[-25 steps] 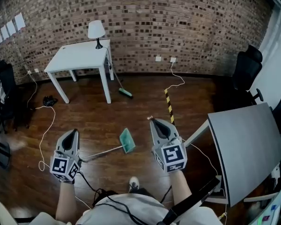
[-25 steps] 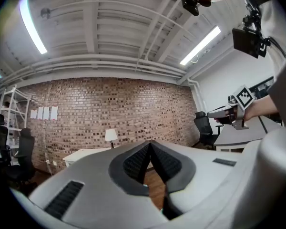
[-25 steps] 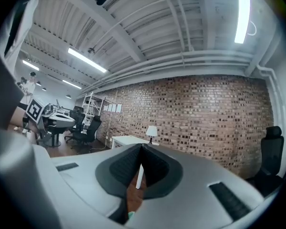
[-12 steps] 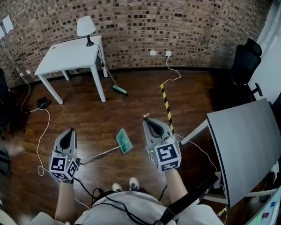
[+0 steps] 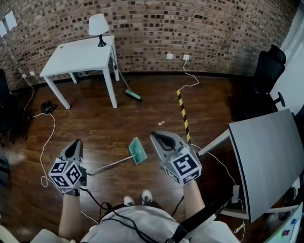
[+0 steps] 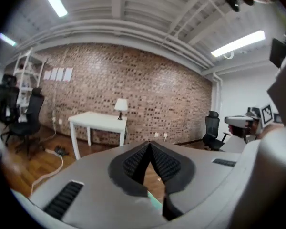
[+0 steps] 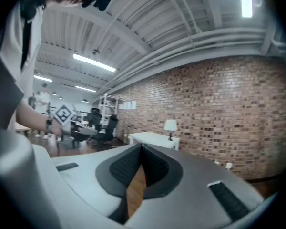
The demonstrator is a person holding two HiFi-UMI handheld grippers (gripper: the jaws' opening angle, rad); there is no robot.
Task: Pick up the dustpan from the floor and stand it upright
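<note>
The dustpan (image 5: 137, 151) is teal with a long pale handle (image 5: 109, 166). It lies flat on the wooden floor between my two grippers in the head view. My left gripper (image 5: 77, 143) hangs to the left of the handle, jaws shut and holding nothing. My right gripper (image 5: 156, 135) hangs just right of the pan, also shut and holding nothing. In the left gripper view a sliver of the teal dustpan (image 6: 155, 202) shows below the shut left gripper (image 6: 149, 144). The right gripper view has the right gripper (image 7: 142, 148) shut, with only floor beyond it.
A white table (image 5: 81, 57) with a lamp (image 5: 98, 27) stands against the brick wall, a broom (image 5: 133, 95) leaning beside it. A grey desk (image 5: 268, 161) is at the right, a black office chair (image 5: 268, 70) behind it. Striped tape (image 5: 183, 113) and white cables (image 5: 45, 135) lie on the floor.
Both grippers have sunk a little. The left one has rolled, so its marker cube shows another face. The right one now angles left toward the pan. The dustpan has not moved.
</note>
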